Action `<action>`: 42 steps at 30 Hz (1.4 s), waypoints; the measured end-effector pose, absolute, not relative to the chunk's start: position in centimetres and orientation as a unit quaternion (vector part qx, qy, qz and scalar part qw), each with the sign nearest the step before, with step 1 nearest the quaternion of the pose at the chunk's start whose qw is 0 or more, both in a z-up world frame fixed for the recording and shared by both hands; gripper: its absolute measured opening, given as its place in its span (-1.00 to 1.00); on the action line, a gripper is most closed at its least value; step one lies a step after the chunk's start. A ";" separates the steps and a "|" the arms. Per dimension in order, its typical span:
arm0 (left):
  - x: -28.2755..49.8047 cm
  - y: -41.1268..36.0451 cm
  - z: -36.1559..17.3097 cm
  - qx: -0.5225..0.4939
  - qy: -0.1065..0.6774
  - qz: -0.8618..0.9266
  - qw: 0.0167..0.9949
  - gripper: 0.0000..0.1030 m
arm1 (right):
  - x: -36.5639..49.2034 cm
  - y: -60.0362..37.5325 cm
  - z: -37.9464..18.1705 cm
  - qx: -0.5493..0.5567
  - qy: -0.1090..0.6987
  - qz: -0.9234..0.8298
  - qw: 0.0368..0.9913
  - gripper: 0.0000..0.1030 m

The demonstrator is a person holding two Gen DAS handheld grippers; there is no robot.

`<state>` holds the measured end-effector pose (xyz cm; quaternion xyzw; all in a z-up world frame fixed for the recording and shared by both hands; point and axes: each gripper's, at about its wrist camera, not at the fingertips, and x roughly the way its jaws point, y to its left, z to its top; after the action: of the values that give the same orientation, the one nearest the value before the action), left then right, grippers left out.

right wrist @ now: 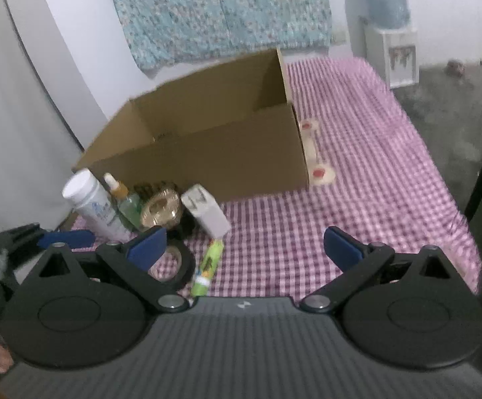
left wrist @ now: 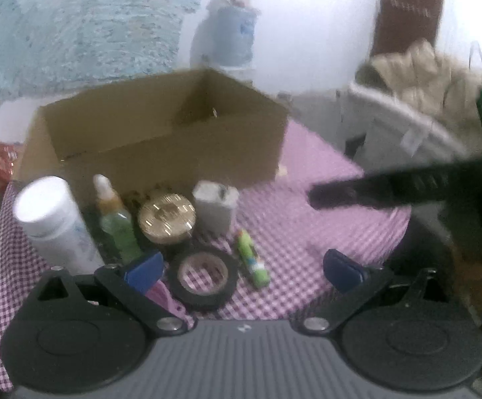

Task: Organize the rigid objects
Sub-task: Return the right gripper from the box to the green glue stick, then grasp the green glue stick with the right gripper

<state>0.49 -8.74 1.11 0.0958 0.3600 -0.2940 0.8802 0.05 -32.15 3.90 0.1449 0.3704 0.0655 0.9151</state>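
While both views are blurred, I can make out the open cardboard box (left wrist: 161,139) standing on the pink-checked cloth of the counter (left wrist: 301,232), with the task's small things lined up just in front of its near wall. From my left camera they read, left to right: a white bottle (left wrist: 51,222) standing upright, a dropper bottle (left wrist: 116,222) with green contents and a pale cap, a round gold-topped tin (left wrist: 167,216), and a white boxy container (left wrist: 215,206). Nearer to me lie a black tape roll (left wrist: 203,276) flat on the cloth and a green tube (left wrist: 251,260) on its side just beside it. The white bottle carries a bluish label and the tube some coloured print, but I cannot read any writing on either.

My left gripper (left wrist: 242,269) has its fingers spread wide with nothing between the blue pads; the tape roll sits just ahead of its left finger. My right gripper (right wrist: 242,246) is likewise wide and holds nothing, hovering over bare cloth to the right of the group. A pale wooden piece with red dots (right wrist: 314,153) lies against the box's right end.
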 end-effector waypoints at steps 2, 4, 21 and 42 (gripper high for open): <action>-0.1 -10.1 -0.2 0.121 0.363 -0.296 0.875 0.84 | 0.5 -31.4 3.1 0.134 0.385 0.062 0.911 0.78; -0.5 -10.8 -1.0 0.131 0.368 -0.303 0.869 0.60 | 0.8 -30.7 2.6 0.131 0.399 0.071 0.905 0.53; 1.2 -11.8 -3.2 0.107 0.406 -0.318 0.850 -0.51 | 5.3 -27.3 -0.8 0.119 0.464 0.128 0.868 -0.54; 3.3 -15.0 -3.8 0.129 0.424 -0.327 0.835 -0.48 | 6.3 -30.5 -2.2 0.204 0.478 0.135 0.844 -0.67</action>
<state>3.28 -14.99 -3.79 0.1286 0.4239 -0.3267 0.8349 6.29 -30.53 -2.16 0.2042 0.4779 0.1355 0.8435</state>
